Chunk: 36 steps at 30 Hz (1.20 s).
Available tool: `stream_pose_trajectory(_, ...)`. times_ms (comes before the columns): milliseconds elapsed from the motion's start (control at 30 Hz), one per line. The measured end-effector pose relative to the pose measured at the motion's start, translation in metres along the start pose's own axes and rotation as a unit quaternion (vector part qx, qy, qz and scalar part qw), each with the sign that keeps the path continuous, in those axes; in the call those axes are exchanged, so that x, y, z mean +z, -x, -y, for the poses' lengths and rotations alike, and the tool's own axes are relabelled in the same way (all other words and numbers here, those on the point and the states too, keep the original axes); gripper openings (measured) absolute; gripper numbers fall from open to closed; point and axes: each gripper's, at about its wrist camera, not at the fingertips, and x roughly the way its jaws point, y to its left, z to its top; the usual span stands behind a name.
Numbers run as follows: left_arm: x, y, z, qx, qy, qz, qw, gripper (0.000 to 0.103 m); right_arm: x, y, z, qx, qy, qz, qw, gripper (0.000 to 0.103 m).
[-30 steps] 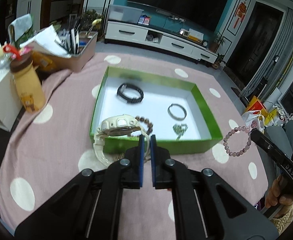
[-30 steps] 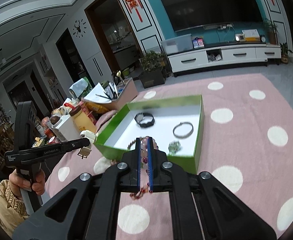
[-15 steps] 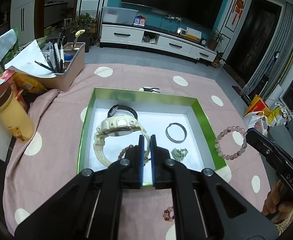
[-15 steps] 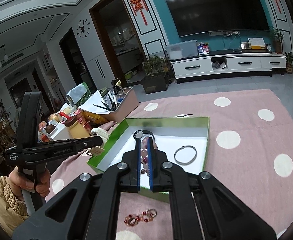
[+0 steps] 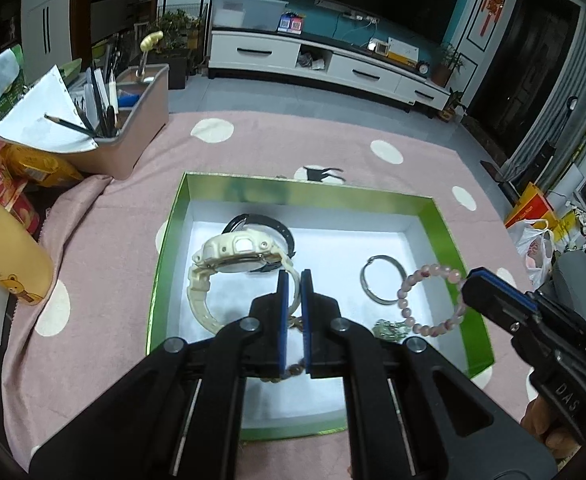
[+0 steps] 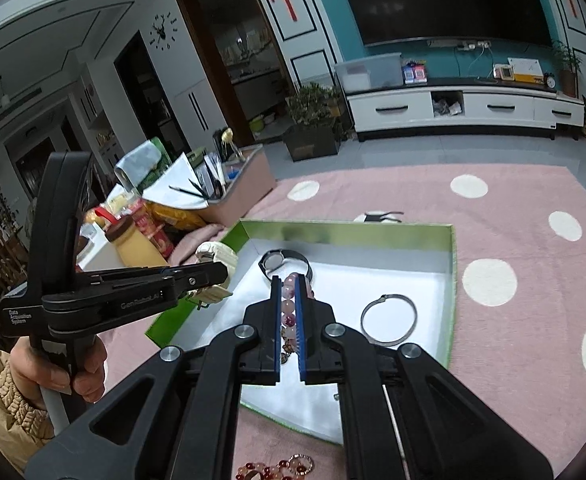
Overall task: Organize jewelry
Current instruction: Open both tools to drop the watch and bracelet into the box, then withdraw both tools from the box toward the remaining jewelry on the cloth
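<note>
Surface: pink cloth with white dots (image 5: pixel 105 264) covers the desk; a living room with a TV wall lies behind.
Nearest, loose: a red bead string (image 6: pixel 277 469) lies on the cloth just outside the green box (image 5: pixel 443 224), still to be sorted.
Left gripper (image 5: pixel 294 280): clenched on the strap of the cream watch (image 5: pixel 237 256), which hangs above the white box floor.
Right gripper (image 6: pixel 289 284): clenched on the pink bead bracelet (image 5: pixel 429 300), whose loop hangs over the right part of the box.
Change: a second ago both grippers carried their pieces short of the near box wall; now both pieces are over the inside.
Meaning: carrying looks done; lowering and letting go is probably next for each.
Already in box: brown bead bracelet (image 5: pixel 293 368), green trinket (image 5: pixel 391 328), silver bangle (image 5: pixel 383 284), and farthest a black watch (image 5: pixel 271 224).
Far clutter: pen tub (image 5: pixel 133 136) and yellow bottle (image 5: pixel 5 252) at the left.
</note>
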Motion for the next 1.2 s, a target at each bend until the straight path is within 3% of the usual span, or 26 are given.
stream_pose_trajectory(400, -0.002, -0.033, -0.006, 0.027, -0.011, -0.025, 0.9993, 0.006, -0.008, -0.048, 0.003, -0.012, -0.002, -0.056, 0.998, 0.006)
stream_pose_trajectory(467, -0.002, -0.033, -0.006, 0.034, -0.016, -0.023, 0.9990, 0.006, -0.009, -0.050, 0.006, -0.020, -0.009, -0.057, 0.998, 0.013)
stream_pose_trajectory(500, -0.002, -0.032, -0.005, 0.037, -0.020, -0.019, 0.9989, 0.006, -0.009, -0.049, 0.009, -0.023, -0.015, -0.056, 0.998, 0.024)
stream_pose_trajectory(533, -0.001, -0.031, -0.005, 0.037, -0.022, -0.018, 0.9989, 0.009, -0.009, -0.048, 0.011, -0.023, -0.021, -0.053, 0.998, 0.032)
stream_pose_trajectory(567, -0.001, -0.029, -0.004, 0.038, -0.023, -0.015, 0.9989, 0.011, -0.009, -0.046, 0.013, -0.024, -0.023, -0.050, 0.998, 0.033)
stream_pose_trajectory(633, 0.000, -0.027, -0.003, 0.038, -0.025, -0.011, 0.9989, 0.014, -0.009, -0.039, 0.015, -0.025, -0.026, -0.043, 0.998, 0.033)
stream_pose_trajectory(700, 0.000, -0.022, -0.003, 0.037, -0.025, -0.007, 0.9990, 0.021, -0.008, -0.029, 0.014, -0.024, -0.025, -0.034, 0.999, 0.033)
stream_pose_trajectory(767, -0.001, -0.016, -0.003, 0.035, -0.024, -0.002, 0.9991, 0.035, -0.009, -0.016, 0.015, -0.023, -0.024, -0.023, 0.999, 0.033)
stream_pose_trajectory(933, -0.005, 0.004, 0.000, 0.037, -0.028, 0.015, 0.9988, 0.049, -0.014, 0.017, 0.018, -0.017, -0.024, -0.004, 1.000, 0.033)
stream_pose_trajectory(1067, -0.016, 0.027, 0.000, 0.031, -0.026, 0.029, 0.9988, 0.057, -0.026, 0.042, 0.022, -0.018, -0.027, -0.002, 0.999, 0.033)
stream_pose_trajectory(1200, -0.033, 0.047, -0.002, 0.020, -0.022, 0.037, 0.9989, 0.057, -0.041, 0.058, 0.023, -0.020, -0.034, -0.008, 0.999, 0.033)
